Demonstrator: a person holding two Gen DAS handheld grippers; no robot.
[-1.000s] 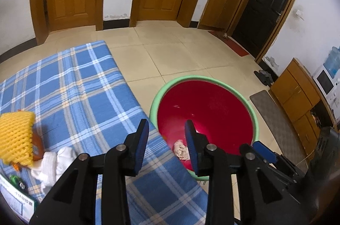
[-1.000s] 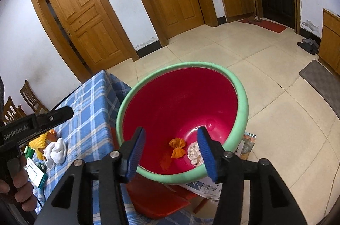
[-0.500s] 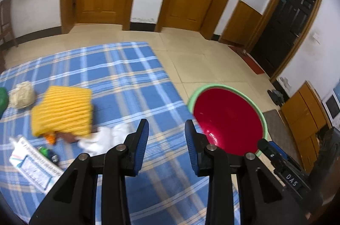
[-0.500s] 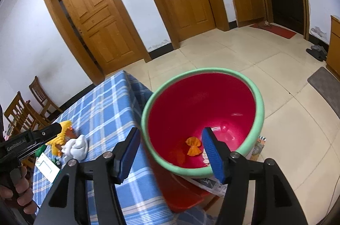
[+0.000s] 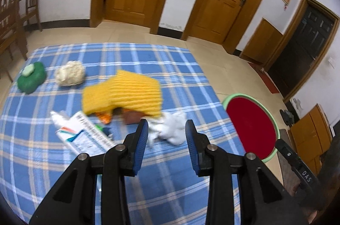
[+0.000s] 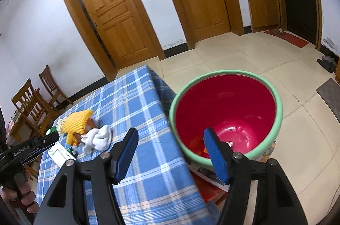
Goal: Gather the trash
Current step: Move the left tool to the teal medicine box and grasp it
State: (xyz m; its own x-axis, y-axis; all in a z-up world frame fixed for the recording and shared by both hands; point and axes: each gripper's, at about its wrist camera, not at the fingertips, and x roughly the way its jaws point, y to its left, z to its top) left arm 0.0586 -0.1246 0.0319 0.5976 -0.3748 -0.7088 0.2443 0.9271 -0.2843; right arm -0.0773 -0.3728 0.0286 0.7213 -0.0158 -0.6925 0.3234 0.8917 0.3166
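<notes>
The left tongs (image 5: 166, 134) are opening with nothing clamped, hovering over a crumpled white tissue (image 5: 170, 129) on the blue plaid worktop (image 5: 174, 68), near a yellow foam net (image 5: 125, 93). The right tongs (image 6: 170, 144) are opening, empty, above the red basin (image 6: 229, 110) right of the worktop.

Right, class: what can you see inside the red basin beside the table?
At the bottom of the red basin lie orange scraps and a pale crumpled piece. The right hand-held gripper, its jaws opening, covers part of them, so the full contents cannot be seen.
</notes>
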